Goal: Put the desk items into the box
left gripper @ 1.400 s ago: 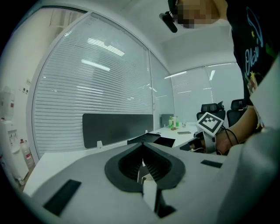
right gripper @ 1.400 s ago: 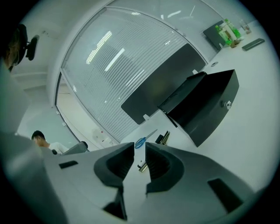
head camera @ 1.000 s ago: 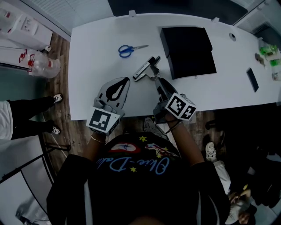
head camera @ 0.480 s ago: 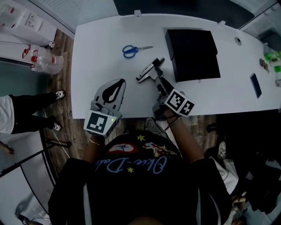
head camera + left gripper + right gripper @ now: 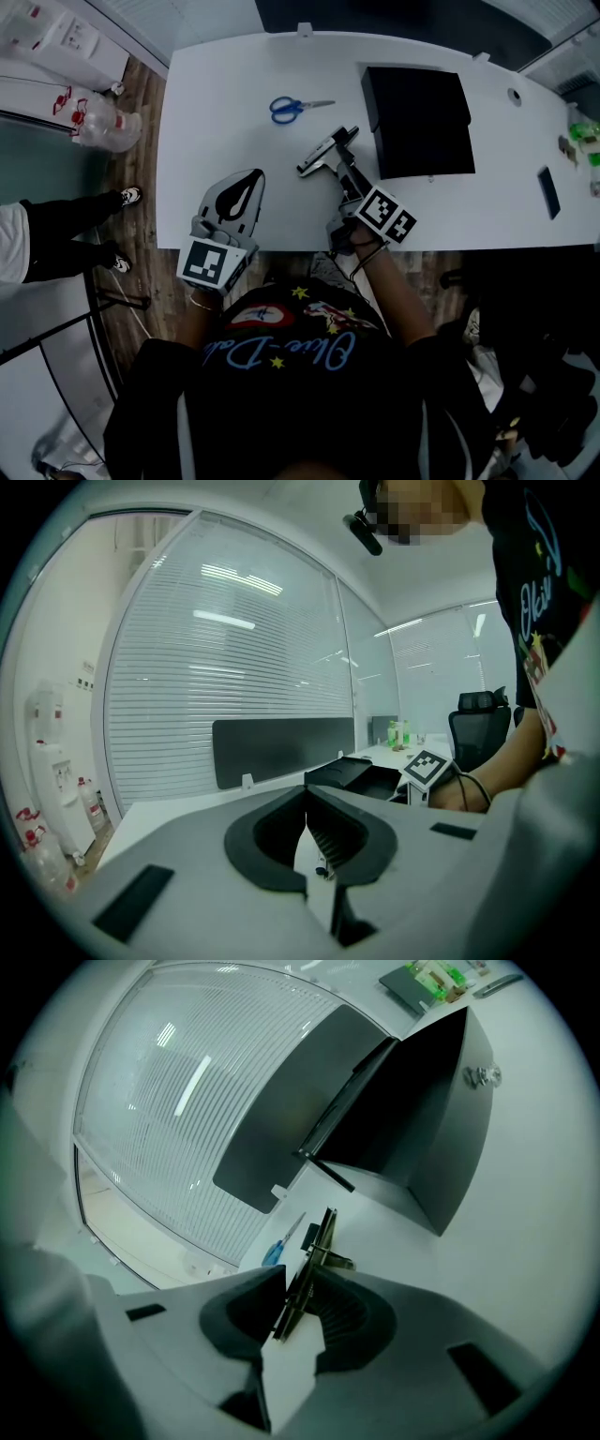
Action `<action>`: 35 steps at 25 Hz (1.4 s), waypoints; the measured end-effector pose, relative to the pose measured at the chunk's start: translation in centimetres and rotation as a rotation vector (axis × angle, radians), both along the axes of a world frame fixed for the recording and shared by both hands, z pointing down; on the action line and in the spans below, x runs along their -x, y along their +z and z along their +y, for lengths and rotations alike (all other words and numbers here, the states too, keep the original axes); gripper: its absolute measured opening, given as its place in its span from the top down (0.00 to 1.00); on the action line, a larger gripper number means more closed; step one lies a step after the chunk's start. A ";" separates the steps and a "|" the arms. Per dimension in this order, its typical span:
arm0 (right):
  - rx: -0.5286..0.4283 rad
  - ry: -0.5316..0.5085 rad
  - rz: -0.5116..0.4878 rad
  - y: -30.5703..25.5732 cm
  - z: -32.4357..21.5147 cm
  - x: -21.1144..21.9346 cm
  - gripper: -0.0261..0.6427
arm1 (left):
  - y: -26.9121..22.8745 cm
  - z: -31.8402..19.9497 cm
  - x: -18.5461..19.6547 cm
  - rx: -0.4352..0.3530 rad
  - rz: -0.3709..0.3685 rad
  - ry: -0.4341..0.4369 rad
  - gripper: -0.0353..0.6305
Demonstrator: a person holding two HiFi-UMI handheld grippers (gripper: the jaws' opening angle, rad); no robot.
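Closed further since the earlier frames, the right gripper is now clamped by its jaws on the thin stapler, which is kept where it was, on the white desk just left of the open black box. Nearer the desk's front edge, the left gripper is held with jaws together and nothing between them. Blue scissors are seen farther back, apart from the stapler.

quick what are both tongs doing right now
left tongs: closed, empty
right tongs: just been closing, now clamped on the stapler
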State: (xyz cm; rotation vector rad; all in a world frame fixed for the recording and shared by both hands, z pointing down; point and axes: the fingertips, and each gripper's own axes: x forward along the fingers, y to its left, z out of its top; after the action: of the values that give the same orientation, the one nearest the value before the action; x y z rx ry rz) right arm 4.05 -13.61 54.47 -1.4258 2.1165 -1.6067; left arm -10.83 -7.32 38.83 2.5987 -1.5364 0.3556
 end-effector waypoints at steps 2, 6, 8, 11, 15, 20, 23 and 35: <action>0.009 0.011 -0.005 0.1 -0.1 -0.1 0.82 | -0.2 0.0 0.0 -0.014 0.008 -0.004 0.93; 0.015 0.022 -0.013 -0.1 -0.4 0.0 0.86 | -0.5 0.3 0.1 -0.021 0.016 -0.007 0.93; 0.016 0.030 -0.022 -0.2 -0.5 0.0 0.88 | -0.6 0.4 0.3 -0.022 0.014 -0.013 0.93; 0.025 0.044 -0.047 -0.2 -0.6 0.0 0.90 | -0.6 0.6 0.7 -0.026 0.010 -0.023 0.93; 0.044 0.067 -0.084 -0.1 -0.7 -0.1 0.91 | -0.6 0.7 1.0 -0.027 0.002 -0.030 0.93; 0.036 0.081 -0.114 -0.6 -0.4 -0.1 0.93 | -0.6 1.0 1.2 -0.026 -0.002 -0.031 0.93; 0.020 0.082 -0.120 -1.2 -0.4 0.0 0.94 | -0.7 1.1 1.3 -0.024 -0.003 -0.030 0.93; -0.064 0.054 -0.049 -3.0 0.6 -1.2 0.94 | -1.0 1.4 1.2 -0.022 0.000 -0.035 0.93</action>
State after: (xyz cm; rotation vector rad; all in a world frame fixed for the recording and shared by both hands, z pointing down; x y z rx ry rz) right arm 5.27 -13.05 51.47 -1.3968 2.0651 -1.5253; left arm -12.04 -5.88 37.82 2.5842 -1.5923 0.3369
